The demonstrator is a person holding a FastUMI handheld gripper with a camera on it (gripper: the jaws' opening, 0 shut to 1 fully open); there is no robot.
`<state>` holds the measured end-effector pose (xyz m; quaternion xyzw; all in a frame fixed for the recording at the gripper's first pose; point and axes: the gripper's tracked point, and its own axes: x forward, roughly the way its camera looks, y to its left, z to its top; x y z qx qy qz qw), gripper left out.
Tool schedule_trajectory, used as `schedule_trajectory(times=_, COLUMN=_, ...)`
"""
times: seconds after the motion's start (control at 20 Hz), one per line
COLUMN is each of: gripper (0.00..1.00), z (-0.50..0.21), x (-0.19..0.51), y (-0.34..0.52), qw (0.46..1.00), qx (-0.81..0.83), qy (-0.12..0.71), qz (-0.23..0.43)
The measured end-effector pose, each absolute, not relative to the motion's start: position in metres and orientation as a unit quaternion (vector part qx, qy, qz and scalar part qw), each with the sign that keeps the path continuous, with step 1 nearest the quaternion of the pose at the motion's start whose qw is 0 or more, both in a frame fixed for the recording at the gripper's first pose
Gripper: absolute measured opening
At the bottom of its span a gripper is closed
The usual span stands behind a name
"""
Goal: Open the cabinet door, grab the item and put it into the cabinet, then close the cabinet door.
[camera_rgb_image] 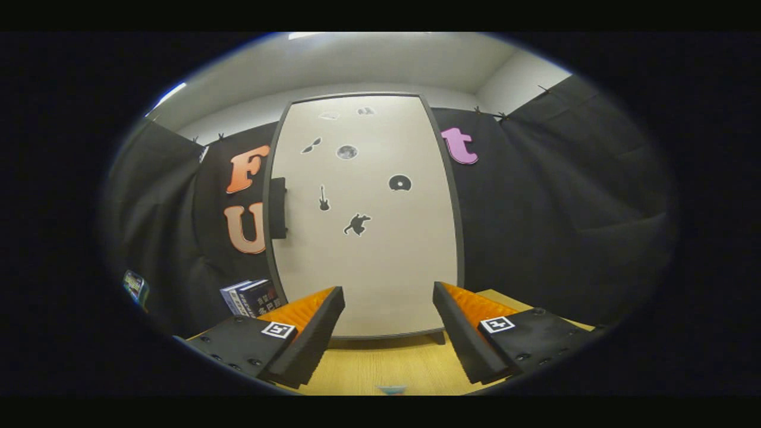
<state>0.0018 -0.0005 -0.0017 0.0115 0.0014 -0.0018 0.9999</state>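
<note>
A tall cream cabinet [380, 238] stands straight ahead on the wooden table [380, 362], its door shut and dotted with small black stickers. A dark handle [277, 208] sits on the door's left edge. My gripper [387, 309] is open, its two fingers spread wide a short way in front of the door's lower part, with nothing between them. Beside the cabinet's lower left corner, a dark blue book [252, 297] stands just beyond my left finger. A small light blue thing [392, 389] peeks up from the table's near edge below the fingers.
Black cloth walls the booth behind and on both sides of the cabinet. A small colourful item [135, 286] hangs or leans at the far left against the cloth. Bare wooden table lies between the fingers and the cabinet's foot.
</note>
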Motion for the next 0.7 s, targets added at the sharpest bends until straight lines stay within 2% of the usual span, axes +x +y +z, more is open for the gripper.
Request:
schedule_trajectory(times=0.4, gripper=0.97, z=0.01, x=0.006, y=0.01, qw=1.0, qx=0.013, qy=-0.007, qz=0.007)
schedule_trajectory(times=0.7, gripper=0.97, z=0.041, x=0.032, y=0.044, qw=0.997, qx=0.044, qy=-0.018, qz=0.054)
